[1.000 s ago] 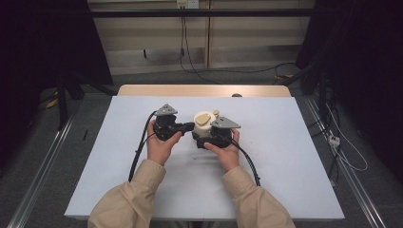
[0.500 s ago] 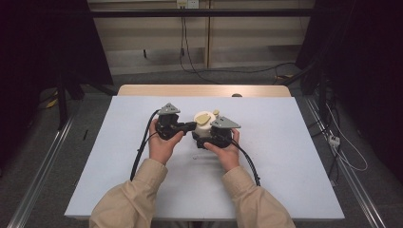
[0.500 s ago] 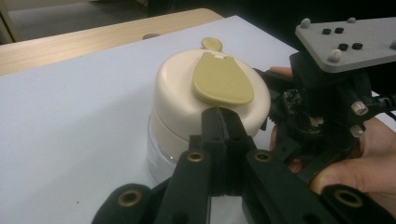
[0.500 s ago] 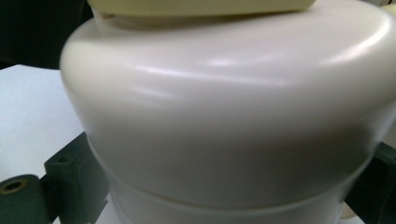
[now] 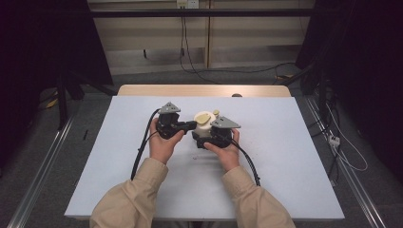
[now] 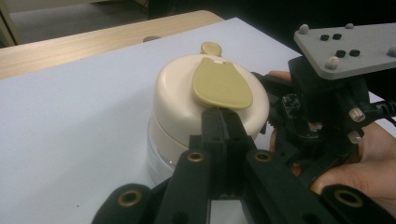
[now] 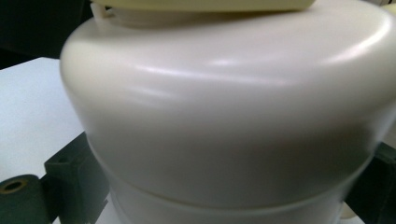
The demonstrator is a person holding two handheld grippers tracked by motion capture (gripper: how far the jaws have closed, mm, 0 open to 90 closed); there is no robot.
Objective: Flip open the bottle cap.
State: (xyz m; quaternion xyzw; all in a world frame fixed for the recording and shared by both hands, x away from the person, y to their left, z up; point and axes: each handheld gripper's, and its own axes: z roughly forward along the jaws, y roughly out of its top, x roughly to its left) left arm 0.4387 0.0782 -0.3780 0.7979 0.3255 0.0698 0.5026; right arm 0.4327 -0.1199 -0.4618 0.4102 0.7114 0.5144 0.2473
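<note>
Cream container (image 5: 203, 127) sits mid-desk (image 5: 285, 156), upright, tan flap lid (image 6: 222, 83) on top (small tan knob just behind it). Left claw (image 6: 219, 122): jaws fully together, nothing between them, tips at the near edge of the tan flap; touching or just short, hard to call from this angle. Right claw (image 5: 205, 137): jaws straddle the container's lower body, dark jaw parts visible on both sides in the right gripper view, so it looks clamped on. Right hand (image 6: 369, 158) wraps that claw's body.
</note>
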